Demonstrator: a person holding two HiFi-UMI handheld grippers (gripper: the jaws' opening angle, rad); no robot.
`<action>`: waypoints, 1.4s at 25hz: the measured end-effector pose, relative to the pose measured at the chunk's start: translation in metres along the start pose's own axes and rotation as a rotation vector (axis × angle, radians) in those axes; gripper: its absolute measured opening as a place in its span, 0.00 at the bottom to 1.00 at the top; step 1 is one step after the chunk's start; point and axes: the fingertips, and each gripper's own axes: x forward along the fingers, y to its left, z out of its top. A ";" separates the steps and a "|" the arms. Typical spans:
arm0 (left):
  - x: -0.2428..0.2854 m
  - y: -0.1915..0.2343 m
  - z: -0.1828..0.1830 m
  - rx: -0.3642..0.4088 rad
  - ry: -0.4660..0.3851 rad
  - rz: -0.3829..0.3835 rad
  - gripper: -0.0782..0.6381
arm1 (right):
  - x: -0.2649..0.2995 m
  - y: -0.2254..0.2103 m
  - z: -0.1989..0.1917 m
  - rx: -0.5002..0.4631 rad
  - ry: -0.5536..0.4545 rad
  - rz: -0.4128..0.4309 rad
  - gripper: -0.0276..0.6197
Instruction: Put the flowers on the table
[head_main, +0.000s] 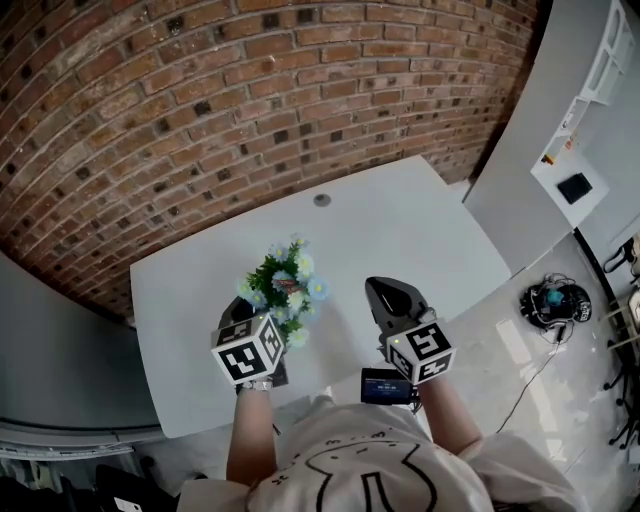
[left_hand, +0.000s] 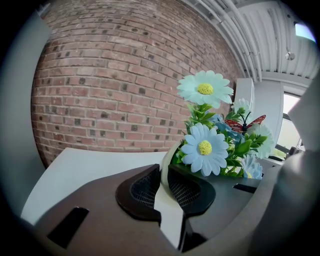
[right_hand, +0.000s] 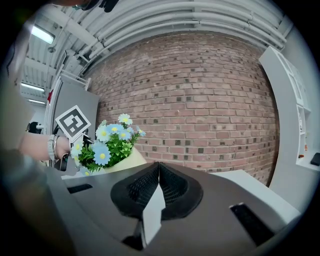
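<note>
A bunch of blue and white artificial flowers (head_main: 285, 285) in a cream pot hangs over the near left part of the white table (head_main: 420, 230). My left gripper (head_main: 243, 314) is shut on the pot's rim (left_hand: 168, 161), which stands between its pads, with the daisies (left_hand: 205, 147) just beyond. Whether the pot's base touches the table is hidden. My right gripper (head_main: 386, 293) is to the right of the flowers, apart from them, shut with nothing in it (right_hand: 158, 167). From the right gripper view the flowers (right_hand: 107, 145) and the left gripper's marker cube (right_hand: 73, 122) show at the left.
A brick wall (head_main: 250, 90) runs behind the table. A small round grommet (head_main: 322, 200) sits near the table's far edge. A white cabinet (head_main: 540, 130) stands at the right, and cables with a headset (head_main: 553, 300) lie on the floor beside it.
</note>
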 end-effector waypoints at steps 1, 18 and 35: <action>0.007 0.002 0.001 -0.001 0.008 -0.005 0.19 | 0.006 -0.003 0.000 0.001 0.005 -0.003 0.07; 0.105 0.033 -0.009 -0.007 0.131 -0.061 0.19 | 0.089 -0.029 -0.040 0.046 0.131 -0.032 0.07; 0.180 0.059 -0.053 -0.006 0.322 -0.047 0.19 | 0.141 -0.045 -0.091 0.118 0.275 -0.061 0.07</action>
